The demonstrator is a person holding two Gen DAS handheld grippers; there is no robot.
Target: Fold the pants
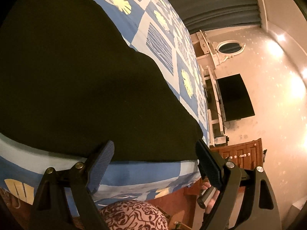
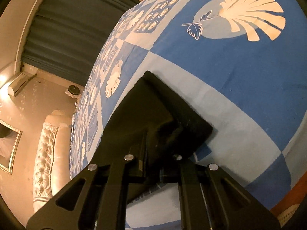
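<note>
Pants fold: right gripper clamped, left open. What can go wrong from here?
1. The right gripper pinches only a corner of the black pants; the fabric may slip out mid-fold.
2. The left gripper is open at the hem of the pants near the bed edge; it may catch the blue bedsheet too.
3. One-sided pulling may skew the fold.

Seen along the right tongs [image 2: 161, 134], whose black jaws are pinched together on a corner of the black pants [image 2: 153, 103], the dark cloth rises from the tongs to a squared edge that lies on a bed [image 2: 239, 80]. The bed wears a blue and pale-blue patchwork cover printed with cream leaves. To the left, beyond the bed's edge, are a tufted cream headboard [image 2: 47, 153], dark curtains [image 2: 76, 28], a wall air conditioner [image 2: 18, 85] and a gold-framed picture [image 2: 8, 149].
</note>
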